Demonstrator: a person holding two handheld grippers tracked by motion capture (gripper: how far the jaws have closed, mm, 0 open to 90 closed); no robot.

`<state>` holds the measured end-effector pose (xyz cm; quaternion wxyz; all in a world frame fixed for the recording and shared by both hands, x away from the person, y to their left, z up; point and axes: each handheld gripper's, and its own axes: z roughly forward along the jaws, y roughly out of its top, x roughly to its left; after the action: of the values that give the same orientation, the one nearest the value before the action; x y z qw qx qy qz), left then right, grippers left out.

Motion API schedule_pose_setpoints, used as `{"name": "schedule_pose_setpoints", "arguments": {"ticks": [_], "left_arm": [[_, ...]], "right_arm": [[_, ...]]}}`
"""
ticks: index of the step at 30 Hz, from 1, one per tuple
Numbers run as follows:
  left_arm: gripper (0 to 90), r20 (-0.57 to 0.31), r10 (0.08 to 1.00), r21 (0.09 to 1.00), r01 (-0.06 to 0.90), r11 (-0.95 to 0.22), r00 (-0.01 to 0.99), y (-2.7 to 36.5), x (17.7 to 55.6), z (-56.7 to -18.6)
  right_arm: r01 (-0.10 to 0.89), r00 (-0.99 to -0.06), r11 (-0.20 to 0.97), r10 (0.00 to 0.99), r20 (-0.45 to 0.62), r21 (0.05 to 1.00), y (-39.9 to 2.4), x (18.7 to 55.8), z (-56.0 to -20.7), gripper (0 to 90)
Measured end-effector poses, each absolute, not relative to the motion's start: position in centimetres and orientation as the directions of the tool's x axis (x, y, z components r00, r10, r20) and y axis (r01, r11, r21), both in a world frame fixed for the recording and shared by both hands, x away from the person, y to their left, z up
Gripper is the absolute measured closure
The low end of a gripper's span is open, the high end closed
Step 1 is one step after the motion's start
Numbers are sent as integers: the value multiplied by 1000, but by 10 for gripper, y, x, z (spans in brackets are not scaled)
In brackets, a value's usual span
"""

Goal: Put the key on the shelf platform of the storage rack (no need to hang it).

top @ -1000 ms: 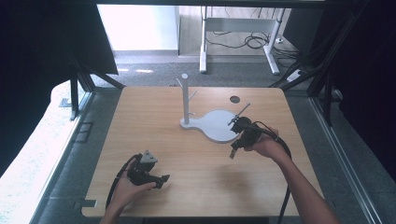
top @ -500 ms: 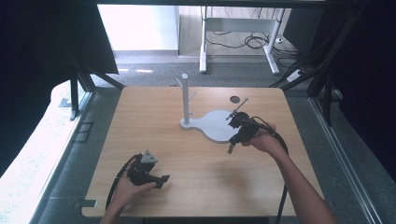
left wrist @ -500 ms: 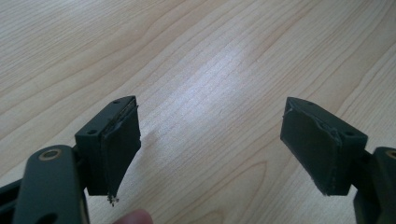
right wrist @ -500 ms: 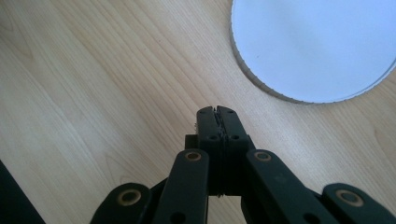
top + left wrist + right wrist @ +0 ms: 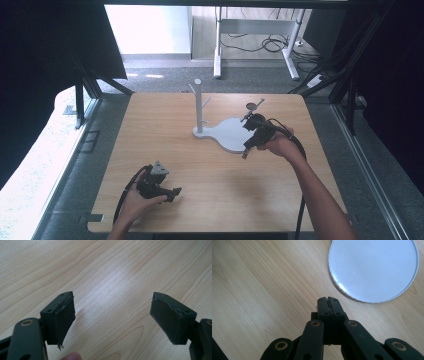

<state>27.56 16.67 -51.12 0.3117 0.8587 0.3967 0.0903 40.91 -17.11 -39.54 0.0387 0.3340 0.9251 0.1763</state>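
High view shows a white stand (image 5: 199, 106) whose flat rounded base (image 5: 227, 135) lies mid-worktop (image 5: 150, 125), the right tool (image 5: 247, 150) just beside its near edge. Right gripper view adds that its jaws are pressed together on nothing; the left tool (image 5: 112, 315), low at the front-left, gapes wide and empty

A light wooden table (image 5: 210, 200) carries a white stand (image 5: 230, 135), its flat rounded base lying right of centre, an upright pegged post rising at the base's left end.
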Motion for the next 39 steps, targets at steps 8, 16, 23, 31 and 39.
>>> {"name": "schedule_pose_setpoints", "arguments": {"ticks": [8,16,23,31,39], "left_arm": [[203,-95,739,605,628,-489,667,166,275,-512],[203,-93,739,607,627,-489,667,167,276,-512],[203,-88,735,603,623,-498,673,168,276,-512],[202,-91,735,602,625,-497,672,168,277,-512],[202,-94,736,600,628,-495,670,169,277,-512]], "right_arm": [[607,-770,709,637,44,357,-170,415,-393,900],[613,-762,702,646,38,362,-170,423,-390,900],[623,-752,692,658,37,364,-169,431,-387,900],[632,-744,685,667,38,364,-165,440,-389,900],[639,-738,674,673,49,370,-160,449,-393,900]]}}
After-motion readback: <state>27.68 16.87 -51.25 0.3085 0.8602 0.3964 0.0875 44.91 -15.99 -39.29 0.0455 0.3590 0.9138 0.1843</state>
